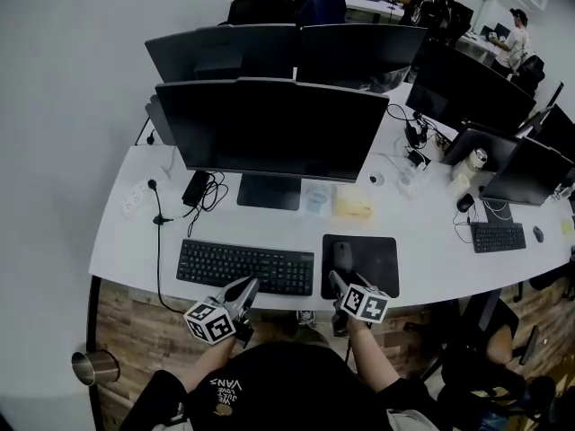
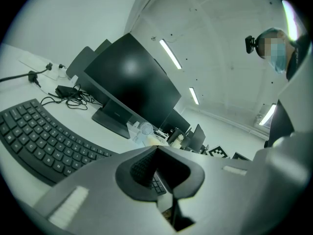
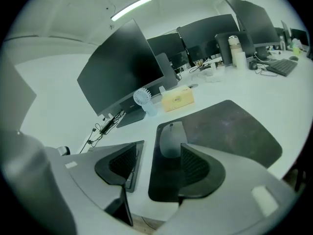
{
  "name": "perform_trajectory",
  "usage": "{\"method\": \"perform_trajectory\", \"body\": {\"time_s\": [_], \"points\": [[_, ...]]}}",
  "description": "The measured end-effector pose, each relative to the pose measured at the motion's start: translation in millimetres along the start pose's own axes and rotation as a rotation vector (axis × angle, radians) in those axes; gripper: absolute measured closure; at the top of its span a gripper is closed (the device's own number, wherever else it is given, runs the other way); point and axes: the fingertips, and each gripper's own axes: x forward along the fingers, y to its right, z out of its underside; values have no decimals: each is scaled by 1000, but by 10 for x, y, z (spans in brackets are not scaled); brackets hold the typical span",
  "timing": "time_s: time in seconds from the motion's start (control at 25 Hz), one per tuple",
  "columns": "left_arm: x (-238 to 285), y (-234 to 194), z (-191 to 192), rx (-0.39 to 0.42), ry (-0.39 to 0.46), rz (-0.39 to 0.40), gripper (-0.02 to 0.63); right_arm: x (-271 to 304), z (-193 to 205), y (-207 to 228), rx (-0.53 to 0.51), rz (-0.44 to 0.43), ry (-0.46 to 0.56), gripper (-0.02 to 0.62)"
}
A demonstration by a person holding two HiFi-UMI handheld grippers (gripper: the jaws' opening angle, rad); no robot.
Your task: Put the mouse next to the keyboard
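We see the mouse point(image 1: 342, 255) lying on the left part of a dark mouse pad point(image 1: 375, 260), and this pad lies on the white desk point(image 1: 135, 241) just to the right of the black keyboard point(image 1: 245, 267), with a narrow strip of desk between them. The right gripper point(image 1: 337, 282) is at the near edge of the pad and points down toward the mouse. In the right gripper view its jaws stand wide apart and hold nothing; the mouse point(image 3: 170, 137) is just in front of them, close to the tip of the right jaw, and the pads do not press on it. The left gripper point(image 1: 248, 286) is above the near right corner of the keyboard, and in the left gripper view its jaws meet at the tips with nothing between them. Behind the keyboard stands a large dark monitor point(image 1: 269, 128), and near its foot we see a small fan point(image 3: 142, 98) and a yellow box point(image 3: 177, 99).
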Motion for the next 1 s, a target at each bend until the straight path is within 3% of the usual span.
{"method": "perform_trajectory", "body": {"time_s": [0.44, 0.68, 1.0], "points": [[-456, 138, 74, 24, -4, 48, 604, -620, 141, -521, 5, -89, 163, 346], [-745, 202, 104, 38, 5, 58, 604, -912, 266, -782, -46, -95, 228, 441], [-1104, 166, 138, 31, 26, 53, 604, -1119, 500, -1048, -91, -115, 235, 544]]}}
